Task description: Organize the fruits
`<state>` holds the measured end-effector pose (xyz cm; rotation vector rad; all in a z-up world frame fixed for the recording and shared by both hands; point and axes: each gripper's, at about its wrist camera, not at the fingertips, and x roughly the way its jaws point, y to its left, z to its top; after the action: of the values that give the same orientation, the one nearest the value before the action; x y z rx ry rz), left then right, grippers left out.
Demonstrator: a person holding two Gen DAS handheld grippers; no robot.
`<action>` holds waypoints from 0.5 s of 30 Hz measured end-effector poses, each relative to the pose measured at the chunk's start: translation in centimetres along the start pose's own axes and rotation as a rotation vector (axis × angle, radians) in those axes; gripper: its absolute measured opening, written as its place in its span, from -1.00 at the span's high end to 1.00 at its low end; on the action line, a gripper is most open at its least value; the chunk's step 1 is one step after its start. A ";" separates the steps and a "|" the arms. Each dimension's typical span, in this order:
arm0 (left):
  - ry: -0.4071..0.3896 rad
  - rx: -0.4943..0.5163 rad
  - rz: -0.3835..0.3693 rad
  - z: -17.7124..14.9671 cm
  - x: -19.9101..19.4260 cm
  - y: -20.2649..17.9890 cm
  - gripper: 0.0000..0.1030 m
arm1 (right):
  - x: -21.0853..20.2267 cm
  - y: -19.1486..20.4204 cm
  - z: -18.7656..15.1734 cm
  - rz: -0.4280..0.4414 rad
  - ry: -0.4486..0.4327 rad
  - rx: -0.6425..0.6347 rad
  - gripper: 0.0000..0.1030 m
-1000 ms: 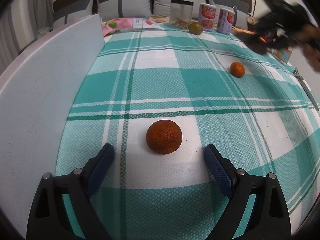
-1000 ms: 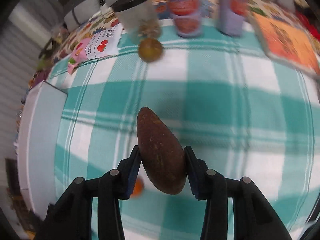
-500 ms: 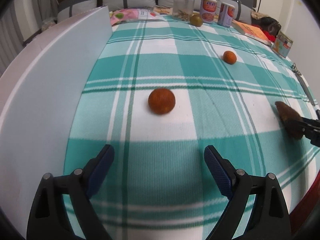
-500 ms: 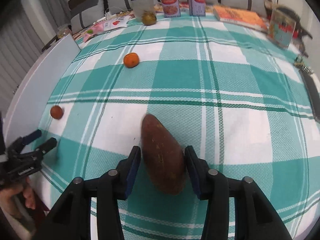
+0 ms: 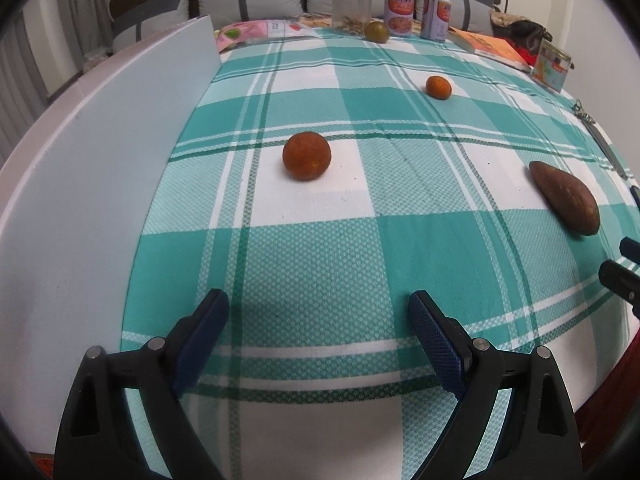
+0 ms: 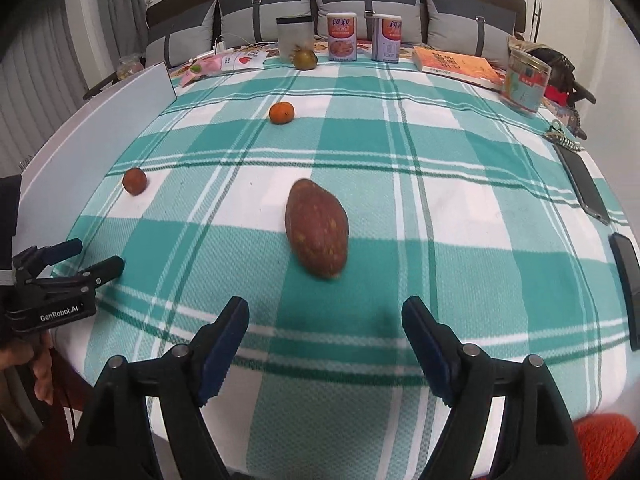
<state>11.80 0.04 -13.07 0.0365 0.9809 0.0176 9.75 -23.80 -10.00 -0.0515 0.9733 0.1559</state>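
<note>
The right tool (image 6: 322,320) is hanging low in the frame with its jaws spread wide, holding nothing. Just above it, in the center of the right wrist view, the brown oval fruit (image 6: 317,227) is lying on the teal-and-white checked worktop (image 6: 460,184), apart from both blue pads (image 6: 224,340). The left tool (image 5: 318,328) is also sitting with its jaws spread, empty, at the bottom of the left wrist view. The dark orange fruit (image 5: 307,156) is resting above it, near the frame's center, well apart from the pads. The small orange fruit (image 5: 438,87) is lying farther up and to the right, and the greenish fruit (image 5: 376,32) is sitting at the top of the frame, just beside a clear jar (image 5: 352,8) and near 2 cans (image 5: 399,12). A white board (image 5: 100,152) is running along the left side of the frame.
</note>
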 end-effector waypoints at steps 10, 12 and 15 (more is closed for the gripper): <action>0.006 -0.025 -0.017 -0.2 0.3 0.7 -0.79 | 1.0 0.1 -1.2 -0.038 0.004 -0.017 -0.53; 0.005 -0.023 -0.016 -0.2 0.3 0.7 -0.80 | 1.6 0.0 -1.5 -0.041 0.011 -0.014 -0.53; 0.004 -0.026 -0.020 -0.3 0.3 0.7 -0.81 | 1.9 -0.3 -1.6 -0.045 0.011 0.001 -0.60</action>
<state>11.75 0.73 -13.44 0.0034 0.9851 0.0122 9.54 -24.03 -12.51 -0.0737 0.9824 0.1136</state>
